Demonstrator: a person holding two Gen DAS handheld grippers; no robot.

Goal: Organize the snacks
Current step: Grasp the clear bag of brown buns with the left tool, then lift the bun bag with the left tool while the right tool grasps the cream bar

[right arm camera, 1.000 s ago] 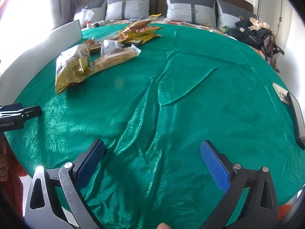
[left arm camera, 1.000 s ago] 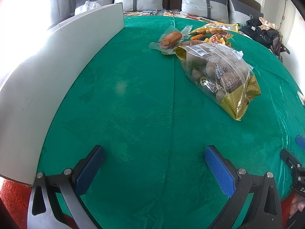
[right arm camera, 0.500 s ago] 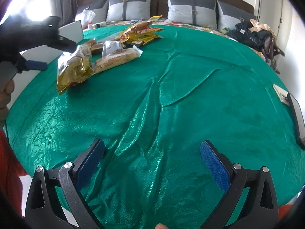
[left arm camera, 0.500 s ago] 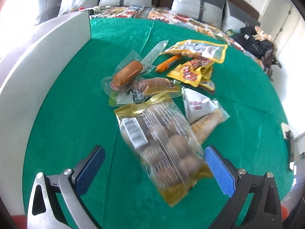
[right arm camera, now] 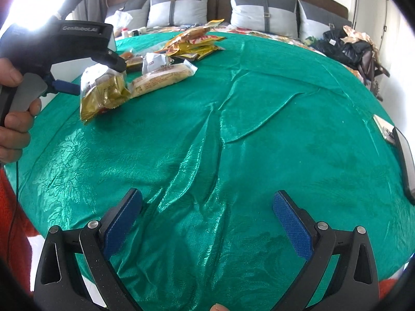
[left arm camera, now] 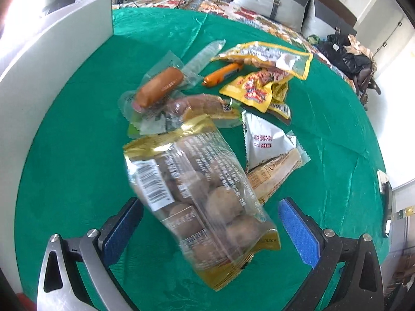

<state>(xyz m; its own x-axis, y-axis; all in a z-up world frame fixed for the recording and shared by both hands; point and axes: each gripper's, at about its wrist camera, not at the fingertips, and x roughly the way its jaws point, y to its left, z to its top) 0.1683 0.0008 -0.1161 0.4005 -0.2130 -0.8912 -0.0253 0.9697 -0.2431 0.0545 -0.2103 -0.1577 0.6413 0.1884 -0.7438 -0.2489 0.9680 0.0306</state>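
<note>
Here we find the clear-fronted, gold-trimmed plastic bag of round brown snacks [left arm camera: 205, 202] lying on the green embossed cloth of the bench [left arm camera: 64, 134], toward the bench's left edge, between the spread blue pads of our left tool [left arm camera: 210, 230], which hovers over it released and grasping nothing. Touching the bag's far end lies a heap of other snacks: a sausage in a clear wrapper [left arm camera: 160, 85], a slim orange sausage stick [left arm camera: 223, 73], a yellow crinkled packet with red print [left arm camera: 256, 88], a white pouch with red lettering [left arm camera: 264, 140] and a long tan biscuit pack [left arm camera: 272, 173] just beside the bag. A white upright board [left arm camera: 49, 59] stands along the left edge. From the right wrist view, a hand [right arm camera: 13, 119] grips the left tool's handle above the bag. Our right tool [right arm camera: 207, 223] is also released, empty, over bare cloth near the bench's near edge, well apart from the heap.
</note>
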